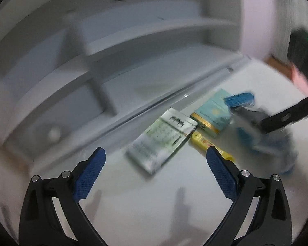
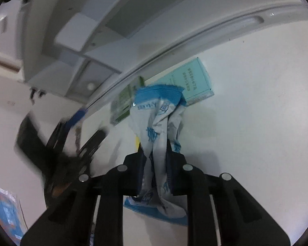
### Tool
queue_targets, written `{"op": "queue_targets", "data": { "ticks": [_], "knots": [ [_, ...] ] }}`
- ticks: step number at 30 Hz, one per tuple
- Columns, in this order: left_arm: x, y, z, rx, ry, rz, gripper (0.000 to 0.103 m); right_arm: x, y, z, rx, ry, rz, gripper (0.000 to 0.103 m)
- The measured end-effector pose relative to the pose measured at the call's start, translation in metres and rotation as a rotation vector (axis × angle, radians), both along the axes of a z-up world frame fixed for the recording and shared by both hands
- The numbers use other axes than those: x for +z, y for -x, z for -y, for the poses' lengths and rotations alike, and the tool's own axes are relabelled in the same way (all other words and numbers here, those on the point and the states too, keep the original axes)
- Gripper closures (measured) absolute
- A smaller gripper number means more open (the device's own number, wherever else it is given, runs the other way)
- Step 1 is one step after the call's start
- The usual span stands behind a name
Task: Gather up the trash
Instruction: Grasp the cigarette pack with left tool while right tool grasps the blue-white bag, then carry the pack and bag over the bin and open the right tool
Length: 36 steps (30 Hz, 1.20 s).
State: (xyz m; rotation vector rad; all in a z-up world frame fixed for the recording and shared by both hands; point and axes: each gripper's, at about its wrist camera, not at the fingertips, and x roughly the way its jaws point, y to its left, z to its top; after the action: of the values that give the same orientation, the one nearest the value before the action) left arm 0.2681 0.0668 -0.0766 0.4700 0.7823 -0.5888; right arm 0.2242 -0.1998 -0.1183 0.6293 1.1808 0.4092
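Right tongs (image 2: 155, 155): clamped on your crumpled wrapper (image 2: 158, 123), lifted for binning. Left tongs (image 1: 156, 162): wide open, empty; green packet (image 1: 162, 141) just ahead on desk (image 1: 133, 205).

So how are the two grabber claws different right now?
The left gripper has its jaws wide apart with nothing between them; the right gripper is squeezed shut on a crumpled blue-and-white wrapper. The left gripper hangs over the green-and-white packet; the right gripper is by the teal box. Both have black frames and blue pads.
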Motion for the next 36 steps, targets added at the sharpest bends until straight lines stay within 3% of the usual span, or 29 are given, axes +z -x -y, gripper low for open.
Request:
{"op": "queue_targets", "data": {
  "ticks": [3, 12, 13, 15, 18, 20, 24, 27, 32, 36],
  "knots": [
    [-0.014, -0.026, 0.010, -0.062, -0.052, -0.033, 0.007, 0.013, 0.014, 0.014, 0.044, 0.017, 0.043, 0.084],
    [-0.035, -0.049, 0.019, -0.128, -0.066, -0.111, 0.009, 0.032, 0.047, 0.050, 0.087, 0.039, 0.094, 0.084],
    [-0.037, -0.051, 0.019, -0.127, -0.063, -0.114, 0.011, 0.033, 0.051, 0.054, 0.092, 0.035, 0.101, 0.084],
    [-0.036, -0.050, 0.020, -0.125, -0.035, -0.141, 0.032, 0.035, 0.057, 0.058, 0.091, 0.037, 0.114, 0.084],
    [-0.033, -0.044, 0.022, -0.092, -0.054, -0.133, 0.043, 0.041, 0.072, 0.078, 0.073, 0.036, 0.137, 0.084],
    [-0.025, -0.035, 0.024, -0.025, -0.052, -0.092, 0.045, 0.047, 0.086, 0.096, 0.039, 0.054, 0.163, 0.084],
    [0.006, -0.011, 0.026, 0.107, 0.038, -0.054, 0.045, 0.054, 0.129, 0.155, -0.081, 0.098, 0.206, 0.084],
    [0.026, 0.025, 0.053, 0.128, 0.044, -0.017, 0.045, 0.054, 0.171, 0.211, -0.208, 0.160, 0.224, 0.084],
    [0.050, 0.108, 0.146, -0.007, 0.118, 0.018, 0.045, 0.038, 0.257, 0.306, -0.468, 0.340, 0.215, 0.084],
    [0.053, 0.177, 0.245, -0.183, 0.195, 0.011, 0.045, -0.002, 0.334, 0.373, -0.660, 0.420, 0.123, 0.084]
  ]
}}
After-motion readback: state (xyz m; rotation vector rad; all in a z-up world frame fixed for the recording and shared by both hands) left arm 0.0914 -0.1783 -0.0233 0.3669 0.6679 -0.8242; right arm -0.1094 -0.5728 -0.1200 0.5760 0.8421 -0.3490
